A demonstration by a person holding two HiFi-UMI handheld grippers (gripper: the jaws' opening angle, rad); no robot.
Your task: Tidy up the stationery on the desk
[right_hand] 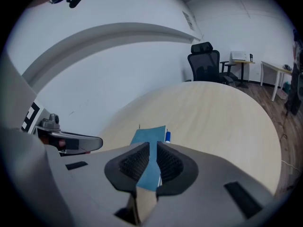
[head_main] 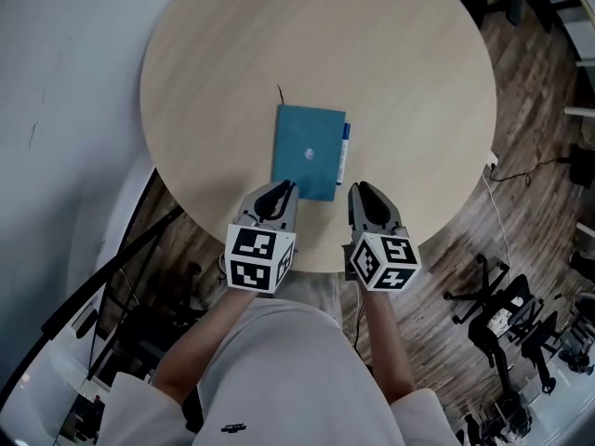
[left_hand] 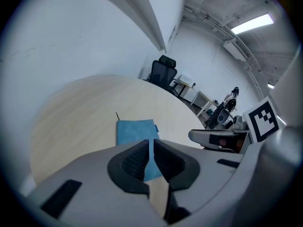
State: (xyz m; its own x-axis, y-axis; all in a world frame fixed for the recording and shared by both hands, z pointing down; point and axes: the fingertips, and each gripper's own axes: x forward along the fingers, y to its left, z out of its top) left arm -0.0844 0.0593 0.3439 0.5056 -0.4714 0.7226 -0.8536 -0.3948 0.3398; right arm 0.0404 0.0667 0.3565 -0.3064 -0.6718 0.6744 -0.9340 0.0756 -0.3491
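Note:
A teal notebook [head_main: 308,151] lies closed on the round wooden table [head_main: 400,72], towards its near edge. A pen with a blue cap [head_main: 344,147] lies along the notebook's right edge. My left gripper [head_main: 284,190] hovers at the notebook's near left corner, jaws shut with nothing between them. My right gripper [head_main: 361,191] sits just right of the near right corner, also shut and empty. The left gripper view shows the notebook [left_hand: 135,130] just beyond the left gripper [left_hand: 151,143]. The right gripper view shows the notebook [right_hand: 150,135] and pen [right_hand: 167,136] beyond the right gripper [right_hand: 152,145].
A thin dark bookmark ribbon [head_main: 280,94] pokes out of the notebook's far edge. A black office chair [right_hand: 207,63] stands beyond the table, with desks [right_hand: 279,72] behind it. Black equipment [head_main: 507,319] and a cable [head_main: 521,170] lie on the wooden floor at right. A white wall [head_main: 56,110] runs along the left.

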